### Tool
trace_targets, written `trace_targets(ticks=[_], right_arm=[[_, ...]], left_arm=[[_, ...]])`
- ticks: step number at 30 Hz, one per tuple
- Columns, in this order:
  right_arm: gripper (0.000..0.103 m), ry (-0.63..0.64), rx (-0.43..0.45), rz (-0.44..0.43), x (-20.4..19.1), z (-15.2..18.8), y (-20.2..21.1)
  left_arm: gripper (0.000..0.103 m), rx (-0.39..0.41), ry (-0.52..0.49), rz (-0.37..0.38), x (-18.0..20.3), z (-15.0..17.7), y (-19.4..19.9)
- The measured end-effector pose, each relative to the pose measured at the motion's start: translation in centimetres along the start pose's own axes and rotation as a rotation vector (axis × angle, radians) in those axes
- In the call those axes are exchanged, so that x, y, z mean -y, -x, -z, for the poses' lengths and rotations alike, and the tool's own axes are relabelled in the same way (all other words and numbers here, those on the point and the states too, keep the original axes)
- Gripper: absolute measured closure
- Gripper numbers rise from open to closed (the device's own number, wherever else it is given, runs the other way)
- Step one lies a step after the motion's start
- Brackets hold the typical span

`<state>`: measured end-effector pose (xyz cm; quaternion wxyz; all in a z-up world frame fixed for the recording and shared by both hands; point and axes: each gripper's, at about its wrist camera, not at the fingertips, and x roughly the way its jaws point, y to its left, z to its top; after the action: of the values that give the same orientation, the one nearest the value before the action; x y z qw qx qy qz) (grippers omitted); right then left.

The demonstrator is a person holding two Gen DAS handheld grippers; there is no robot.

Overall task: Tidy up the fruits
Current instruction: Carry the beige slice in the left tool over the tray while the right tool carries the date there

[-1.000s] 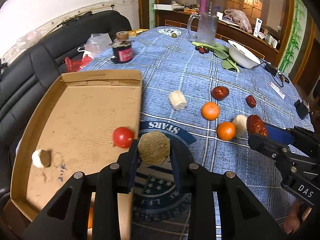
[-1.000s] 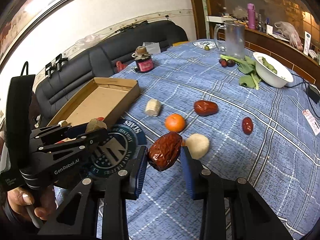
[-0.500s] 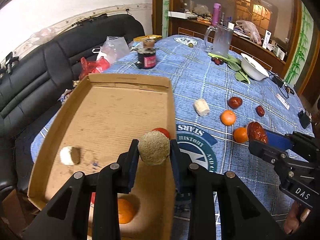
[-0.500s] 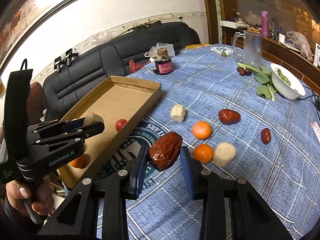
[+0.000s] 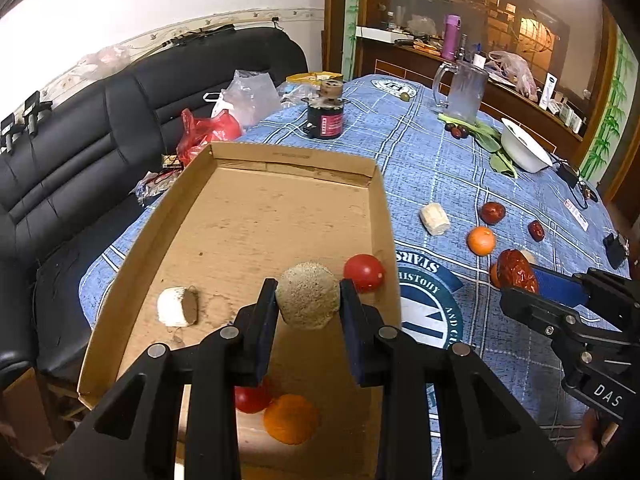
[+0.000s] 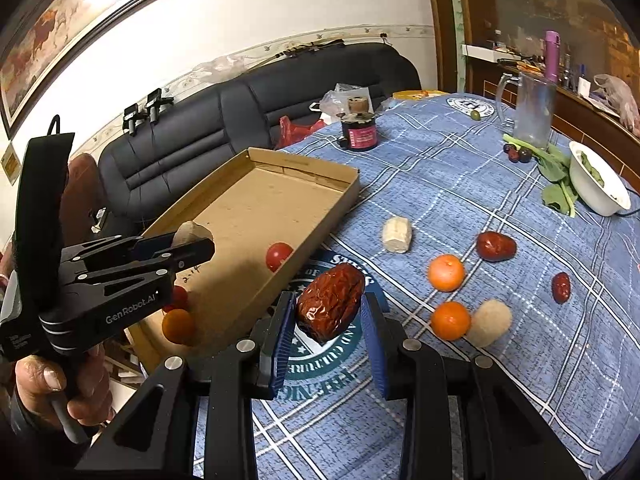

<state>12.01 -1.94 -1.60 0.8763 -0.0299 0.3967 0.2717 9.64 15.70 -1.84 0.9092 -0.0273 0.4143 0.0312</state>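
Observation:
My left gripper [image 5: 307,300] is shut on a round tan fruit [image 5: 307,295] and holds it above the cardboard tray [image 5: 256,216]. The tray holds a red tomato [image 5: 363,273], a second tomato [image 5: 252,398], an orange [image 5: 290,419] and a white chunk [image 5: 176,307]. My right gripper [image 6: 326,312] is shut on a wrinkled red date [image 6: 330,307] above the blue tablecloth, right of the tray [image 6: 256,216]. On the cloth lie two oranges [image 6: 446,273] [image 6: 450,320], a pale round fruit [image 6: 489,322], two dates [image 6: 495,246] [image 6: 561,287] and a white chunk [image 6: 397,235].
A black jar [image 5: 325,114], a glass mug [image 5: 464,92], a white bowl [image 5: 524,148] with green leaves and dark plums stand at the far side. A black sofa [image 5: 72,152] with plastic bags lies left of the table.
My left gripper has carried the tan fruit left and farther over the tray. My right gripper has drawn back a little with the date still held.

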Motion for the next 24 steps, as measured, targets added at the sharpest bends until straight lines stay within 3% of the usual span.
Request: trace_targets(ticks=[12, 24], right_arm=[[0.07, 0.037, -0.014, -0.045, -2.6, -1.9, -2.1], [0.07, 0.09, -0.058, -0.128, -6.4, -5.2, -7.0]], left_arm=[[0.075, -0.014, 0.048, -0.011, -3.2, -0.3, -0.7], [0.075, -0.047, 0.083, -0.05, -7.1, -2.5, -2.8]])
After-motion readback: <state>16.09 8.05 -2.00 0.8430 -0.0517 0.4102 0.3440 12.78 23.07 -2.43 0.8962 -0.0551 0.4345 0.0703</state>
